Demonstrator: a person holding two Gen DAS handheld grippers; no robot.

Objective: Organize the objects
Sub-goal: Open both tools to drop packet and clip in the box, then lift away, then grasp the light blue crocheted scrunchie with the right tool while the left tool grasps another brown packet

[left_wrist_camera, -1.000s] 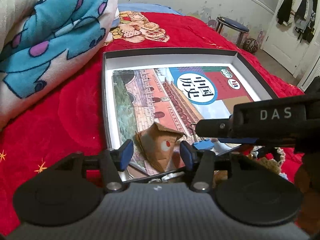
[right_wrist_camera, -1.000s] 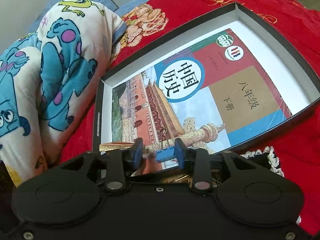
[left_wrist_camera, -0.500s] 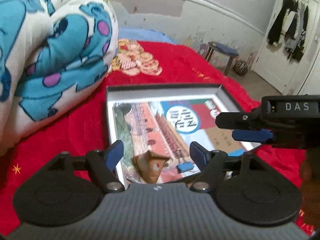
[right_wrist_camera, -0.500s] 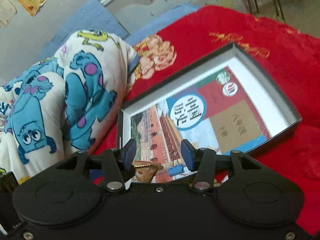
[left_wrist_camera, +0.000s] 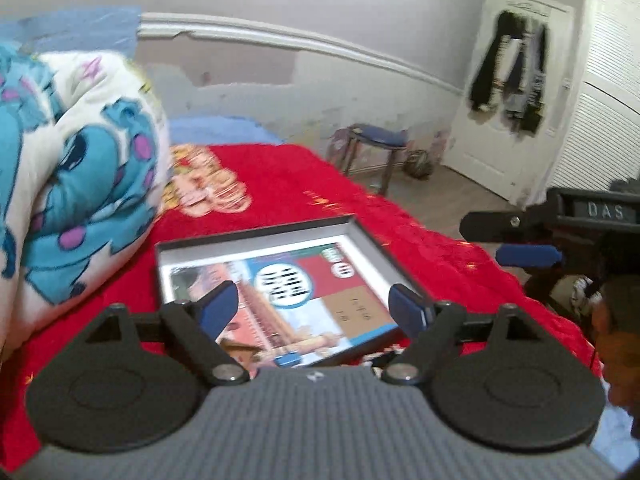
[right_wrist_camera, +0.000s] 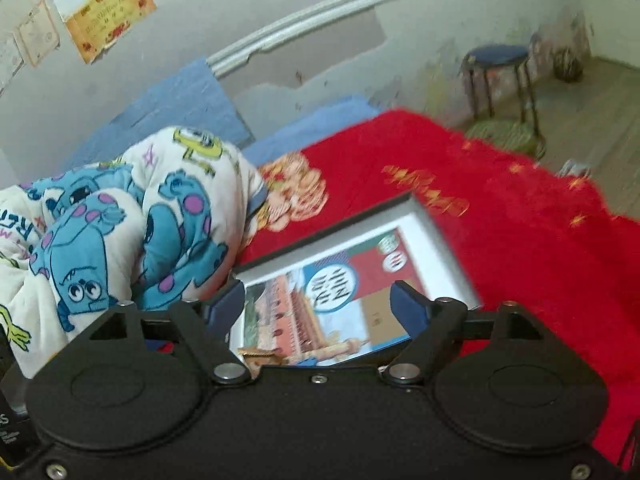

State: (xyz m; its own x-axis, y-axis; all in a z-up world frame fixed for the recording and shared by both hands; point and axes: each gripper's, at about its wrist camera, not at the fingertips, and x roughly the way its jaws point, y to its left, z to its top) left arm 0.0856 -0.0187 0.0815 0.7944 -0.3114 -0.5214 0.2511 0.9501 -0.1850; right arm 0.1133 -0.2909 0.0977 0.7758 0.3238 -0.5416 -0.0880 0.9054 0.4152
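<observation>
A shallow black box point(left_wrist_camera: 256, 236) point(right_wrist_camera: 448, 240) with a white inside lies on the red bedspread. A colourful textbook point(left_wrist_camera: 320, 296) point(right_wrist_camera: 340, 300) lies flat in it. On the book's near edge sit a brown paper packet point(left_wrist_camera: 240, 354) point(right_wrist_camera: 256, 354) and a blue binder clip point(left_wrist_camera: 288, 359) point(right_wrist_camera: 306, 360), both partly hidden by the gripper bodies. My left gripper point(left_wrist_camera: 314, 306) is open and empty, raised above the box. My right gripper point(right_wrist_camera: 318, 304) is open and empty too; it shows at the right of the left wrist view point(left_wrist_camera: 520, 240).
A folded blue-and-white cartoon blanket point(left_wrist_camera: 72, 184) point(right_wrist_camera: 132, 224) lies left of the box. The red bedspread point(left_wrist_camera: 420, 240) point(right_wrist_camera: 540, 248) ends at the right, above the floor. A blue stool point(left_wrist_camera: 376, 148) point(right_wrist_camera: 500, 76) stands by the far wall, and a white door point(left_wrist_camera: 516, 92) is at the right.
Both grippers have opened wide, risen and pulled back from the box. The packet and the binder clip stay on the book. Both views now tilt up toward the wall.
</observation>
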